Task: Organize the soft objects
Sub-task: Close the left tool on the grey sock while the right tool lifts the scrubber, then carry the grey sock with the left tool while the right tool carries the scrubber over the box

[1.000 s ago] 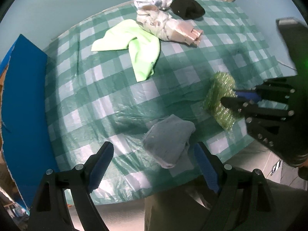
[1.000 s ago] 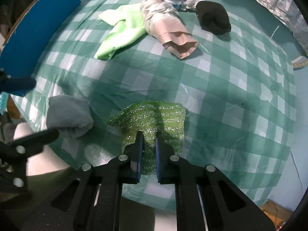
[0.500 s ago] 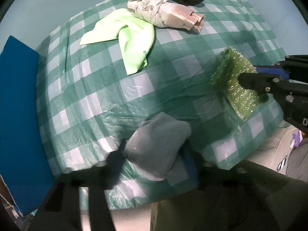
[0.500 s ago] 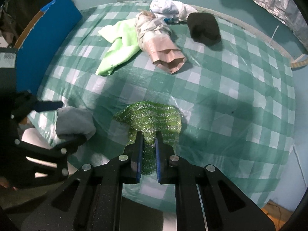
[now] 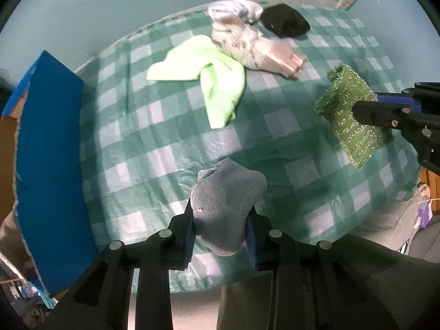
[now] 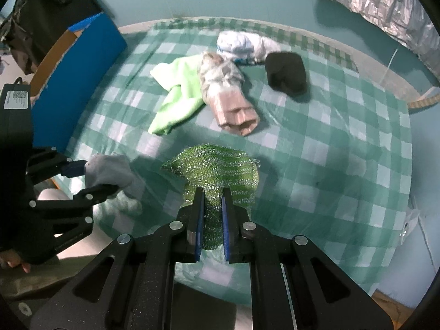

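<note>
Grey sock (image 5: 227, 203) sits btwn the blue pads of the left gripper (image 5: 221, 236), whose jaws have just been closing and now pinch it from both sides, sock bulging out ahead of the tips above the checked tablecloth (image 5: 154, 143). Sparkly green cloth (image 6: 217, 170) is clamped in the right gripper (image 6: 211, 217), jaws nearly together, cloth fanning out past the tips. Beyond both: lime cloth (image 5: 209, 82), patterned roll (image 6: 228, 96), black bundle (image 6: 287, 73); blue box (image 5: 49, 165) off to the left.
</note>
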Motion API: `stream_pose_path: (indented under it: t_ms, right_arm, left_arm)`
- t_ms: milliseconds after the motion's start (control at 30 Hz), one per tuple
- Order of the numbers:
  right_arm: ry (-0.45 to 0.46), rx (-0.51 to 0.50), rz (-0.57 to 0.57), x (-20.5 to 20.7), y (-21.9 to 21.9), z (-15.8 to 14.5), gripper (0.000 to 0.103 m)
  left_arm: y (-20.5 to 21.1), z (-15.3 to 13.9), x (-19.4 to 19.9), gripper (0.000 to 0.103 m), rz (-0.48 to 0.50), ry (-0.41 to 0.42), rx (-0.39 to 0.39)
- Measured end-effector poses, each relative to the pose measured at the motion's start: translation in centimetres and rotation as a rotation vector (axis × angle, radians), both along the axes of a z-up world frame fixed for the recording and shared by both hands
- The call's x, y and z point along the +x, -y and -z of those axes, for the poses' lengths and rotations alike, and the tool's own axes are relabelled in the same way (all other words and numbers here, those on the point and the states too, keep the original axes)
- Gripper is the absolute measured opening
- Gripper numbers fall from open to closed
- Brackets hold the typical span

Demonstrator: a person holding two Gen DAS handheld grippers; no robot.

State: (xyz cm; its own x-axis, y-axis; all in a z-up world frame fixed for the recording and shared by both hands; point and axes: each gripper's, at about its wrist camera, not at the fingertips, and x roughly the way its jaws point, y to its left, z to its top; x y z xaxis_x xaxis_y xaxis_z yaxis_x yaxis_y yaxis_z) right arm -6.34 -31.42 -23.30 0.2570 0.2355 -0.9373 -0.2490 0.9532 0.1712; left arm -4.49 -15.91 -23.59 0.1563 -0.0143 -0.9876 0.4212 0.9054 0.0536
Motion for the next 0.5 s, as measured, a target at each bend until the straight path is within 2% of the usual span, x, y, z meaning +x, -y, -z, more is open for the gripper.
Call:
stream_pose_path:
  t_ms: [500]
  right_arm:
    - [0.061, 0.007, -0.054, 2.2, -2.0, -5.0, 0.009]
  left_arm:
    - [-3.2, -5.5, 1.4, 0.031, -0.101, 0.115, -0.001]
